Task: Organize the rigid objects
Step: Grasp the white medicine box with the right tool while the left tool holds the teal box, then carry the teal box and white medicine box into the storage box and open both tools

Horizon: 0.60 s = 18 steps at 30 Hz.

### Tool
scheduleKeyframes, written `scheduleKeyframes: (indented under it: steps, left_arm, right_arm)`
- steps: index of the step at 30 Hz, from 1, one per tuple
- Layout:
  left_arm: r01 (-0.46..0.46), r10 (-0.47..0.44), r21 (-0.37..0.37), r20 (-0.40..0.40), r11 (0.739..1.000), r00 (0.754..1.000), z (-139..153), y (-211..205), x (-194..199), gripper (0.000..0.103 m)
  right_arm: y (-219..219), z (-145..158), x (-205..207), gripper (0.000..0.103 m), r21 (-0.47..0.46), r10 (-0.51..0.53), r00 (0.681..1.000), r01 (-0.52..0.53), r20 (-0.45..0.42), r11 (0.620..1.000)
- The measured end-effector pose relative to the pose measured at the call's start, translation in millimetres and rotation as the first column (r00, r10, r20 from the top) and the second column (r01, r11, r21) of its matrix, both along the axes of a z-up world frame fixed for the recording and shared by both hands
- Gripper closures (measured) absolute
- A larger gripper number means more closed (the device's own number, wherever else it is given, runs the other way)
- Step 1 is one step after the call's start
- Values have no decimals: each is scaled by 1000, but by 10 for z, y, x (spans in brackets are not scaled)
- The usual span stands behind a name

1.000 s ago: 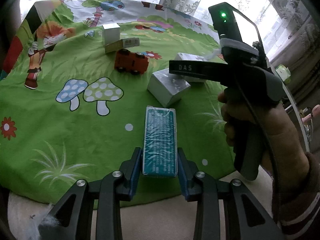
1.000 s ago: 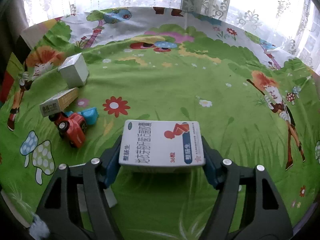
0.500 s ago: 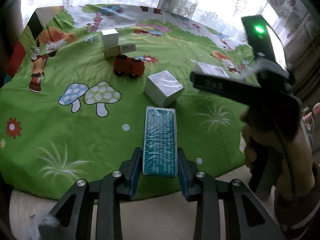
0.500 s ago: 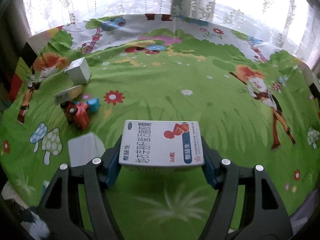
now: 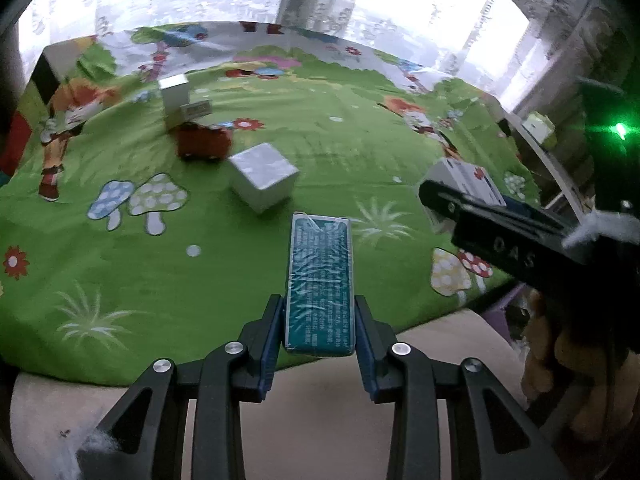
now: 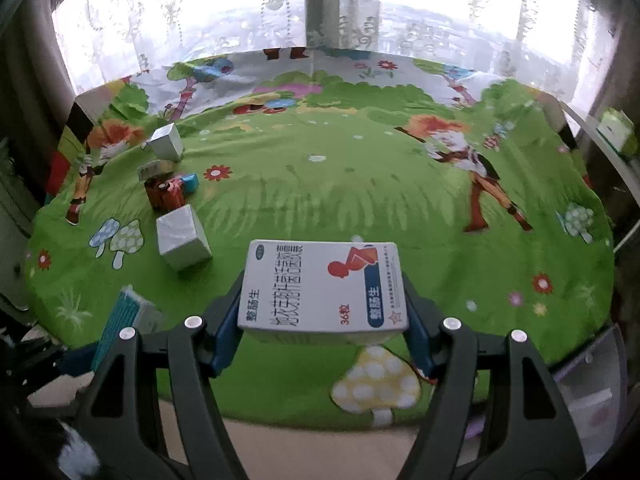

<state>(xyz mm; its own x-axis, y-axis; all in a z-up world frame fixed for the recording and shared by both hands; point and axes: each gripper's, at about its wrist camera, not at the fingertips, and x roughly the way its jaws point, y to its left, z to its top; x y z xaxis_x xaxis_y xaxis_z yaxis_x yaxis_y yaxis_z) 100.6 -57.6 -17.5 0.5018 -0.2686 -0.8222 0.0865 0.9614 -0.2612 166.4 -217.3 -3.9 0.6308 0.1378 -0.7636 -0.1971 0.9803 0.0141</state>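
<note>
Since a second ago both claws have drawn back toward the near edge of the cloth-covered table, each carrying its box along: the silver cube that sat just ahead of the left claw now lies farther off, and the right claw, earlier crossing in front of the left camera, has swung out to the right side of that view.

The left gripper [image 5: 320,332] is pinched on a narrow teal box [image 5: 320,284], its blue pads pressed against the two long sides; the box sticks straight out ahead of the claw, clear of the cloth. The right gripper [image 6: 322,316] is clamped wide on a white medicine box [image 6: 324,286] with a red figure and black lettering, held flat between its pads above the near rim of the table.

Ahead and to the left of the right claw sits the silver cube [image 6: 182,242], resting on the green cartoon tablecloth [image 6: 340,184]. Beyond it, farther left, is a red toy car [image 6: 166,194] with a blue piece beside it, then a small tan carton [image 6: 150,169] touching or just behind the car, and a second silver box [image 6: 166,142] farthest away. From the left claw, the same group lies ahead and leftward, the cube [image 5: 262,178] nearest.

A person's hand [image 5: 560,356] grips the right tool's handle, low to the right of the left claw. Lace curtains [image 6: 240,20] hang behind the table.
</note>
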Motion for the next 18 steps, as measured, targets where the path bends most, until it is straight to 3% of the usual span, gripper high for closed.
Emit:
scheduleKeyframes:
  steps: [18]
  left_arm:
    - [198,-198,-11,5,980,980,110,-846,-101,68]
  right_arm:
    - [-1005,-16,-613,32,11,-133,991,134,-24,991]
